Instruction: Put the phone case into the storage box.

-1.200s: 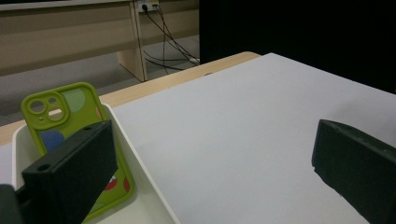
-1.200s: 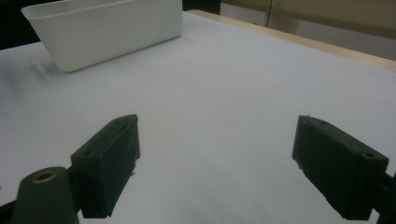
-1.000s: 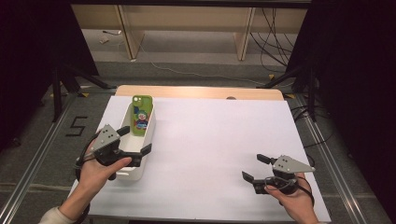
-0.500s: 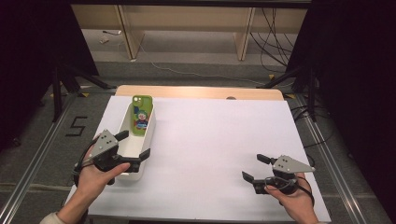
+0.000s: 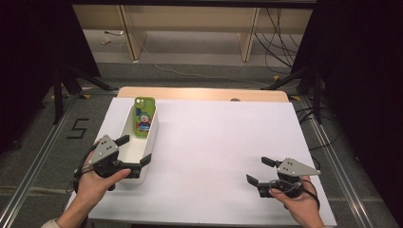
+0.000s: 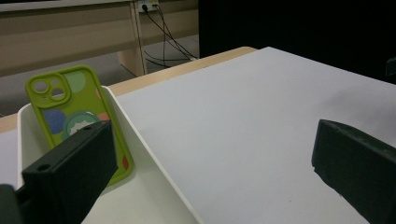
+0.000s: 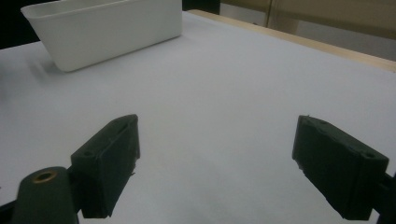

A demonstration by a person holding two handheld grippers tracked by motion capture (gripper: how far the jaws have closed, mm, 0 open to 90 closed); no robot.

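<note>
Right gripper (image 5: 260,172): near right of white table sheet (image 5: 228,142), jaws apart, holding nothing, idle.

Left gripper (image 5: 134,151): near left, jaws wide apart, straddling near right wall of long white plastic bin (image 5: 124,127).

Green cartoon-print phone case (image 5: 143,116): leans upright at bin's far end.

Judgement: to grip wall well, centre it between jaws, close squarely, avoid tipping bin or toppling case.

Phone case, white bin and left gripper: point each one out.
phone case (image 6: 65,100), left gripper view, on its green back below the camera cutout.
white bin (image 5: 153,134), high view, on its right wall.
left gripper (image 5: 134,150), high view, midway between its open jaws, over the bin's near end.
</note>
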